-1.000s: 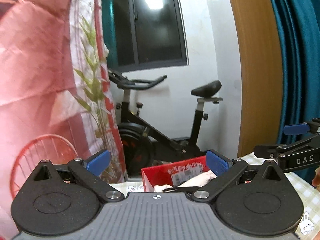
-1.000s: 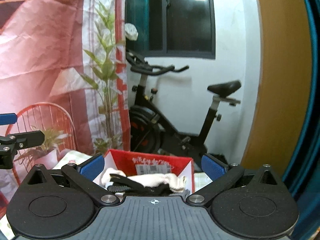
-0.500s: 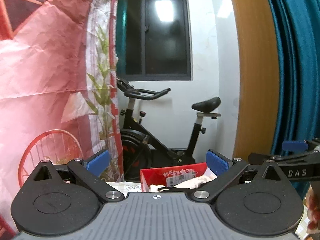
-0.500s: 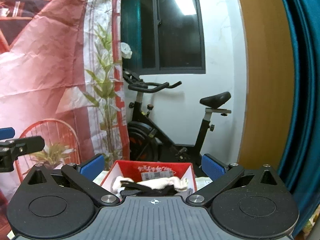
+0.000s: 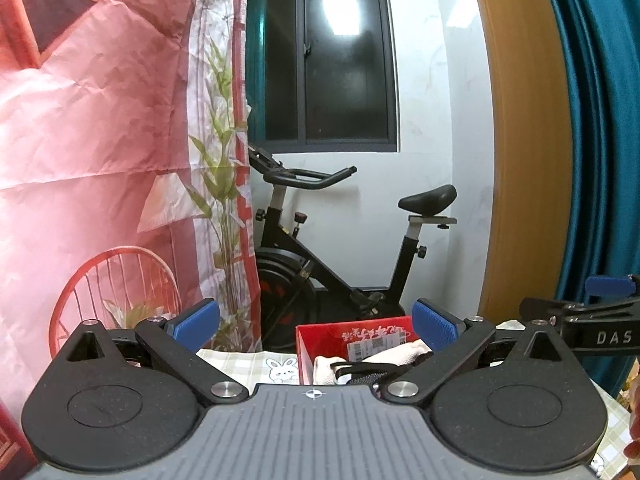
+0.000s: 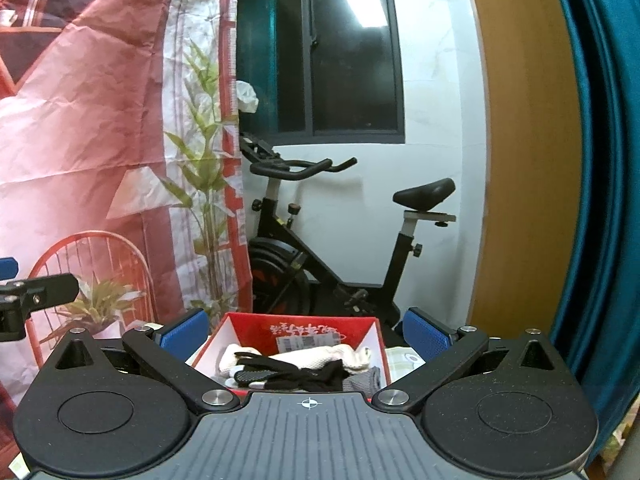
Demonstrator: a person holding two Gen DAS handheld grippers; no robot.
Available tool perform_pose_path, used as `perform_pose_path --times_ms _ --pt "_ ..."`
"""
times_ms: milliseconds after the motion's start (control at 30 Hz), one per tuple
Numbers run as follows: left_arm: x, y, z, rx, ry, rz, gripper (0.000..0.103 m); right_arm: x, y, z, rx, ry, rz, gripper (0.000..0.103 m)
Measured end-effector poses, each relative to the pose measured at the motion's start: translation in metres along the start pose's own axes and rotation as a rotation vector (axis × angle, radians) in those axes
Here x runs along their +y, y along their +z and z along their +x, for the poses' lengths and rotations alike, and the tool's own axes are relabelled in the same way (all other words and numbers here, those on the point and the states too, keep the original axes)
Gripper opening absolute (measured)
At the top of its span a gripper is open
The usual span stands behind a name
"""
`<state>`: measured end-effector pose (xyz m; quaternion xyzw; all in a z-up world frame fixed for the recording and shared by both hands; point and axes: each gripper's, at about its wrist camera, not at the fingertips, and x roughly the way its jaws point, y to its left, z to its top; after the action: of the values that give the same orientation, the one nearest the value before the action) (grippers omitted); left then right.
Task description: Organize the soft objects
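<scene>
A red cardboard box (image 6: pixel 304 330) stands on the table straight ahead in the right wrist view. White socks (image 6: pixel 320 356) and black gloves (image 6: pixel 296 374) lie piled inside it. My right gripper (image 6: pixel 306 330) is open and empty, its blue pads spread either side of the box. In the left wrist view the same red box (image 5: pixel 354 336) sits ahead and to the right, with white fabric (image 5: pixel 396 354) showing over its rim. My left gripper (image 5: pixel 316 322) is open with nothing between its pads. The right gripper's arm (image 5: pixel 580 324) shows at the right edge.
A checked tablecloth (image 5: pixel 248 364) with rabbit prints covers the table. Behind it stand a black exercise bike (image 5: pixel 340 248), a pink printed backdrop (image 5: pixel 100 160) at left, a dark window (image 5: pixel 324 60), a wooden door frame (image 5: pixel 524 140) and teal curtains (image 5: pixel 600 120).
Both grippers have tilted upward and pulled back a little, so the red box sits lower and smaller in both views. Both stayed open.
</scene>
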<state>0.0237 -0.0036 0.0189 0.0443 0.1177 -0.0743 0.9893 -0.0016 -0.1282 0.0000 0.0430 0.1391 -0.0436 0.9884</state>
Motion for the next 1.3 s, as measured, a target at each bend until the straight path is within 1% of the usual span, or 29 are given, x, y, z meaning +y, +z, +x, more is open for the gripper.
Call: perform_pose_path --times_ms 467,1300 --pt "0.004 -0.005 0.005 0.033 0.002 -0.029 0.103 -0.005 0.000 -0.003 -0.008 -0.009 0.001 0.103" --pt "0.003 -0.011 0.007 0.051 -0.002 -0.031 0.103 -0.010 0.003 -0.006 -0.011 -0.008 0.000 0.103"
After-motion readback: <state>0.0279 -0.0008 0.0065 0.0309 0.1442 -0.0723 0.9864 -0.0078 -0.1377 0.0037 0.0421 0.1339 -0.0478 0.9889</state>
